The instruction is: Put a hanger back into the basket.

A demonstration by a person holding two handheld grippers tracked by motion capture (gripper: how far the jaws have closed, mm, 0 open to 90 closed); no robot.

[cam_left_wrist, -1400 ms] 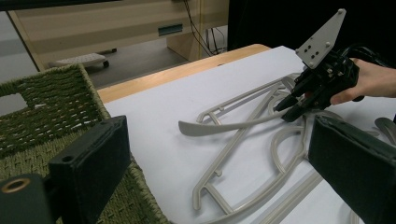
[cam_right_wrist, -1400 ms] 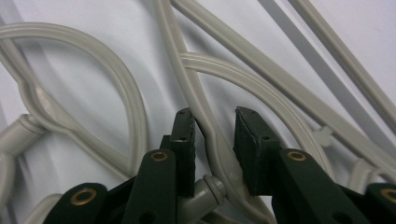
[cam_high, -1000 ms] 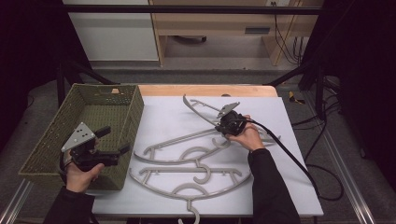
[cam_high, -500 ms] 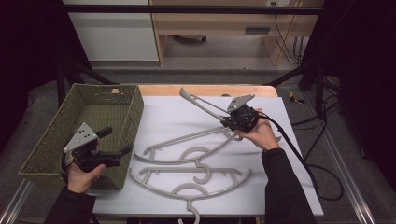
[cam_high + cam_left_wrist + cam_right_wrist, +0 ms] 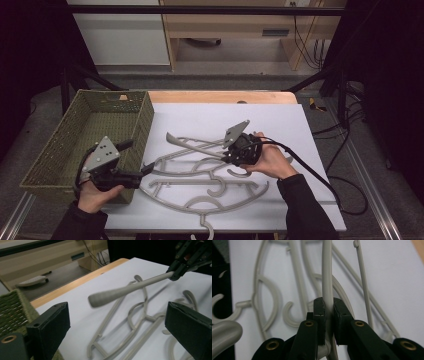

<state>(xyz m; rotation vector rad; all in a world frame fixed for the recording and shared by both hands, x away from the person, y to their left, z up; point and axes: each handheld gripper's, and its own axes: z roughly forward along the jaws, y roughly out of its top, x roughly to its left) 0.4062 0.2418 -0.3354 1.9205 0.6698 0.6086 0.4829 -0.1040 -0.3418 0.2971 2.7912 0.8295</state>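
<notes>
The right hand-held gripper (image 5: 226, 156) is clamped on 1 hanger (image 5: 192, 145), lifted just right of the basket (image 5: 60, 150), probably bound there, while the left hand-held gripper (image 5: 145, 170) waits with jaws apart beside the basket.

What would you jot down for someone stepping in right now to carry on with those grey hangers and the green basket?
Right hand-held gripper: shut on one grey hanger, holding it lifted above the white table, its arm pointing toward the basket.
Left hand-held gripper: open, holding nothing, low beside the woven green basket; the lifted hanger's tip sits just ahead of its jaws in the left gripper view.
Other hangers: lying overlapped on the table.
Done: one hanger picked up. The basket looks empty.
Left: probably pass or drop this hanger into the basket, then the rest.
</notes>
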